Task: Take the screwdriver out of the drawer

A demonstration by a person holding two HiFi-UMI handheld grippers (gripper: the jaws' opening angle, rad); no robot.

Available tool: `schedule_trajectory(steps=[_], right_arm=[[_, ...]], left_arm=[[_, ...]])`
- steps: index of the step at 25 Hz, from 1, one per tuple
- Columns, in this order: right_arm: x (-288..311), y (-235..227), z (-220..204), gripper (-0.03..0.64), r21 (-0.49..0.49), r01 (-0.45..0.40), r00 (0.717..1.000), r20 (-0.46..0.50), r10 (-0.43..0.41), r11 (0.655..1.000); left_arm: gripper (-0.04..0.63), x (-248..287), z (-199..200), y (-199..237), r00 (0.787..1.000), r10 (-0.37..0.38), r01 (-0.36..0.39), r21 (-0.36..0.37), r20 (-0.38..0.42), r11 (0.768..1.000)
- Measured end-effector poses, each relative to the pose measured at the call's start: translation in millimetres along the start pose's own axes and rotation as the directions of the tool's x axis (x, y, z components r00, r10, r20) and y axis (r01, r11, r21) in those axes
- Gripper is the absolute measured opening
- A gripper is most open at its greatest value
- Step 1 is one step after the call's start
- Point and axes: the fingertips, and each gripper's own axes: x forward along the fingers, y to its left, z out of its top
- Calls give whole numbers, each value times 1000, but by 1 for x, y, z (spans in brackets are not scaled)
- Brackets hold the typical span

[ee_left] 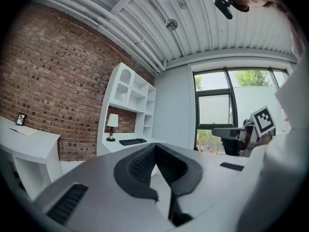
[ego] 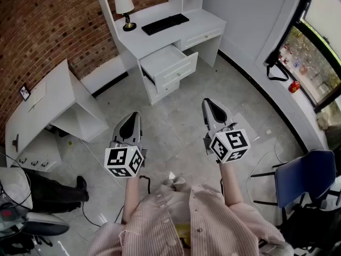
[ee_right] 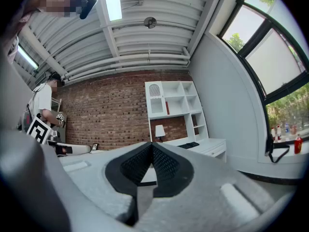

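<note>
Left gripper (ego: 131, 117) and right gripper (ego: 208, 103) are both closed on nothing, held level over open floor (ego: 176, 116), well short of the desk (ego: 213, 23). Its top drawer (ego: 168, 63) stands pulled out. No screwdriver can be made out inside from this far. A chair (ego: 306, 177) at right is cut off by the frame.

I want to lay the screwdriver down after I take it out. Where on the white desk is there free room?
The desk top is bare between the keyboard and its front edge, above the open drawer. It is also bare to the right of the keyboard. The back left corner is crowded: the lamp stands there, close to the keyboard's end.
</note>
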Motion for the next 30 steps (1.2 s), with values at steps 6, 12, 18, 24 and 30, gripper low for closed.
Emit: schedule_trajectory(steps=[6, 12, 18, 24, 30], right_arm=[[4, -7, 2, 5, 5, 2, 1000, 2, -2, 1000], [6, -16, -6, 5, -11, -5, 1000, -9, 5, 1000], [17, -21, -20, 17, 9, -34, 998, -43, 34, 999], [35, -30, -29, 29, 11, -30, 998, -64, 30, 1000], [67, -43, -41, 56, 20, -12, 996, -85, 13, 1000]], left_arm=[[0, 6, -1, 0, 1000, 6, -6, -3, -9, 1000], [0, 12, -10, -3, 999, 18, -18, -6, -26, 1000], [0, 15, -20, -3, 999, 28, -29, -42, -26, 999], [0, 29, -25, 9, 998, 48, -50, -62, -33, 997], [0, 61, -34, 30, 998, 38, -43, -78, -57, 996]])
